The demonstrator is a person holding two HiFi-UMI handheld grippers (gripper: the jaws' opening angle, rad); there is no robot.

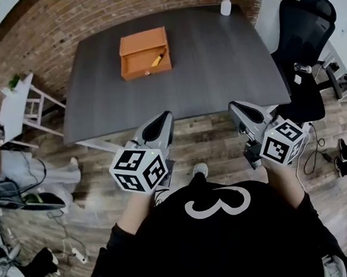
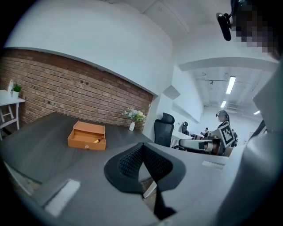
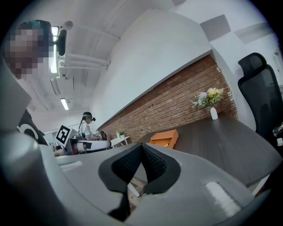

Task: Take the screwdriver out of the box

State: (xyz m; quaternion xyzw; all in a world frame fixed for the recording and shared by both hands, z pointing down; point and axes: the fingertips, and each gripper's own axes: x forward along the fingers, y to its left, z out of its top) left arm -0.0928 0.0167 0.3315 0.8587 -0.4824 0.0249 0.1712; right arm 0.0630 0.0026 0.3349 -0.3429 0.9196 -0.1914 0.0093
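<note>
An orange box stands open on the far part of the dark table. A yellow and black screwdriver lies slanted inside it at the right. Both grippers hover short of the table's near edge, well away from the box. My left gripper is shut and holds nothing. My right gripper also looks shut and empty. The left gripper view shows the box far ahead with the screwdriver in it. In the right gripper view the box is small and distant.
A white vase with flowers stands at the table's far edge against the brick wall. A black office chair is at the right, a white side table at the left. Cables and bags lie on the wood floor.
</note>
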